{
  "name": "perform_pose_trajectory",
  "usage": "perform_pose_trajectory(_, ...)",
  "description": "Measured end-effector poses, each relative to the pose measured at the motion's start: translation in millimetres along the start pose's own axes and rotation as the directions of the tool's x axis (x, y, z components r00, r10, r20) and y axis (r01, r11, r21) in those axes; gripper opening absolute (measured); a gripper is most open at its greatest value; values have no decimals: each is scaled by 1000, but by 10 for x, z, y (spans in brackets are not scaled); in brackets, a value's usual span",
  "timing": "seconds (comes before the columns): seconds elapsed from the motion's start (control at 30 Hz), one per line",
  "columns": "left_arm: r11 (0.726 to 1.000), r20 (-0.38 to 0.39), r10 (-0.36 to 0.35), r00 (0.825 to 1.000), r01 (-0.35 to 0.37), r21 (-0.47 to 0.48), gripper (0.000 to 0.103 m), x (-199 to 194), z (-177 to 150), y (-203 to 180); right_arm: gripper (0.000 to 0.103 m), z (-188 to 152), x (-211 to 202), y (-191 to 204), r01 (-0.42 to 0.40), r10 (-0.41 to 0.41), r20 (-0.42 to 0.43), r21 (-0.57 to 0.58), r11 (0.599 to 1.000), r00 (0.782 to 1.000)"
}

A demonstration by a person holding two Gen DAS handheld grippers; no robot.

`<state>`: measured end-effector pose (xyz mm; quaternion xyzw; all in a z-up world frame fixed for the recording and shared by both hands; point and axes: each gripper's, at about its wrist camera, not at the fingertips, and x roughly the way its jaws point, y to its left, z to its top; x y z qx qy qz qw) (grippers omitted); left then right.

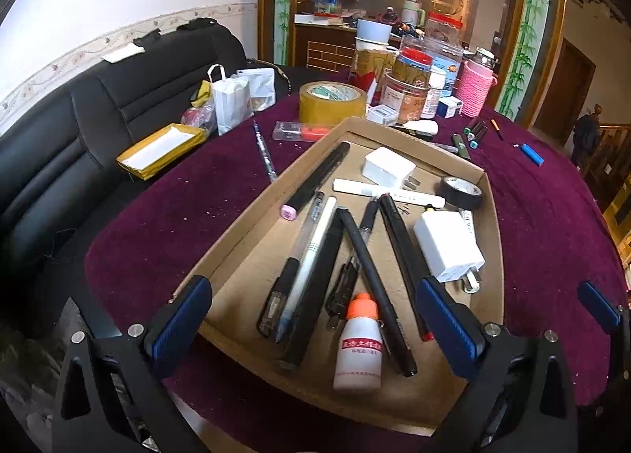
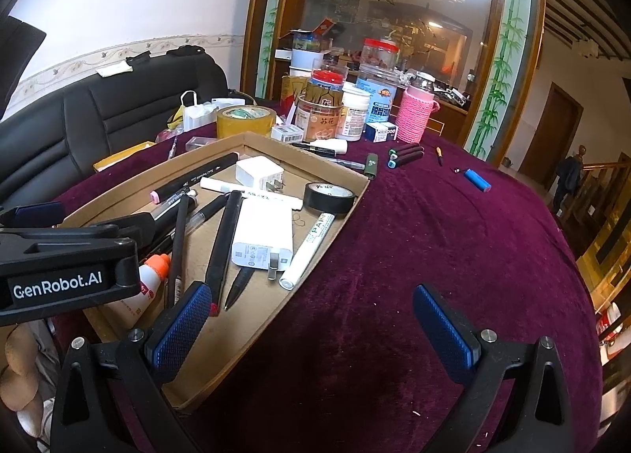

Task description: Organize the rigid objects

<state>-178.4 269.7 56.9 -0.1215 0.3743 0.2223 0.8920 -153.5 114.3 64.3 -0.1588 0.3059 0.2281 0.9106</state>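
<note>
Both my grippers — left (image 1: 313, 328), right (image 2: 313, 328) — gape wide, empty; tape roll (image 1: 332, 102) and jars (image 2: 320, 117) crowd behind the cardboard tray (image 1: 252, 212).

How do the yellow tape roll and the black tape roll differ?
The yellow tape roll is bigger and stands on the purple cloth outside the box; the black tape roll is smaller and lies inside the box, in its far right corner. Both lie flat, hole up.
</note>
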Motion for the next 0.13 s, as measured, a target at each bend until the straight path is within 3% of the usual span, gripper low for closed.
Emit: perform_pose_trajectory(0.13, 1000, -2, -3, 1000, 3, 7, 103, -18, 11, 4, 103, 1, 4, -19, -3, 3, -3, 5, 1000, 1000)
